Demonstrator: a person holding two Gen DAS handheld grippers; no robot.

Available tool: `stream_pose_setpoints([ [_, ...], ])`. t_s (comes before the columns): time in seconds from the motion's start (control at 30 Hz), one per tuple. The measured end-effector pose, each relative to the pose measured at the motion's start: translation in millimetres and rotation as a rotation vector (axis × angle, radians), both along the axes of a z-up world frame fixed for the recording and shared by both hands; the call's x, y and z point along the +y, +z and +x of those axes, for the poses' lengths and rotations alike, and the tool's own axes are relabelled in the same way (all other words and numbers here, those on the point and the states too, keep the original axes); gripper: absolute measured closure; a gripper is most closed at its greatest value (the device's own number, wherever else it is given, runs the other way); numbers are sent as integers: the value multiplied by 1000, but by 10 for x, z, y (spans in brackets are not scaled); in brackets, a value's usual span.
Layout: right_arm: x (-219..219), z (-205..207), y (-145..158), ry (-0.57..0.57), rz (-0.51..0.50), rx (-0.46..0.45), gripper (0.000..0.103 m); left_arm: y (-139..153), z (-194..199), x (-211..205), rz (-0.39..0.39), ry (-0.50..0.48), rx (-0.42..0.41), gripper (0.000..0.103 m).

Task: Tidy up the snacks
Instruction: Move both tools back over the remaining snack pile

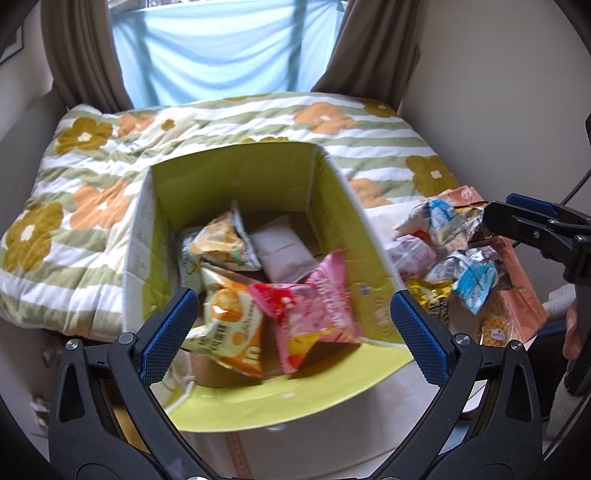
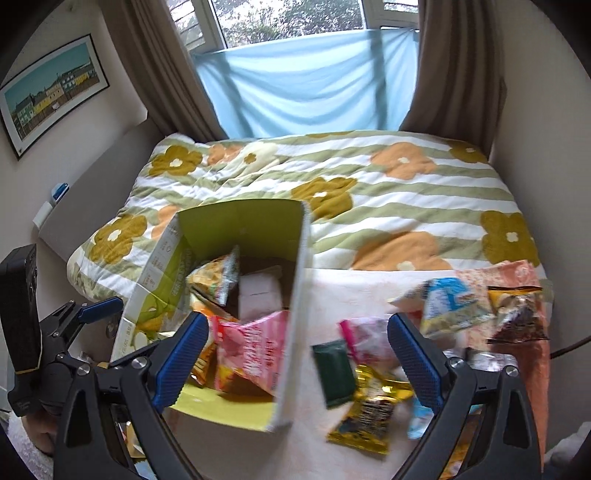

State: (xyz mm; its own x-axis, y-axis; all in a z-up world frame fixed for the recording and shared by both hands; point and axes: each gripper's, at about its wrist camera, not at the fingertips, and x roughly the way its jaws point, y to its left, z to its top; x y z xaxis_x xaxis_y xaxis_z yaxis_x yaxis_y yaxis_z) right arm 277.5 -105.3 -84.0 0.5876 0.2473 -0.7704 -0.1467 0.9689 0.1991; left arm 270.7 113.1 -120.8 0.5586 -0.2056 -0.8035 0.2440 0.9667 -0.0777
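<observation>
Box point(image 1: 258, 177) on bed: several snack packets in, pink packet point(image 1: 317, 302) on top | loose pile point(image 2: 373, 402) beside box: unsorted | left hand-held gripper point(image 1: 291, 321), right hand-held gripper point(image 2: 295, 354): wide open, empty

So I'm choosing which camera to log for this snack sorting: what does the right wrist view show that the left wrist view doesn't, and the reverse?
Only the right wrist view shows the framed picture on the wall, the trees through the window and a dark green packet outside the box. Only the left wrist view shows the orange packet in full at the box's near end. Both share the open green box with a pink packet inside, the flowered quilt, loose snacks beside the box, and both tools open and empty.
</observation>
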Motion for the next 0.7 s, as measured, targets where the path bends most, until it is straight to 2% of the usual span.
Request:
stream_pose_setpoints([
  [0.2,-767,-197,25,10,-37,6,6,-17,-302,-616,-42,47,-1,0],
  [0.37,-1277,-278,-115,45,-55,33,6,-131,-560,-1144,-42,90,-3,0],
  [0.53,-1537,-272,-364,106,-74,66,6,-375,-768,-1537,-20,143,15,0],
  [0.7,-1585,-99,-756,165,-61,132,6,-738,-854,-1795,16,159,56,0],
])
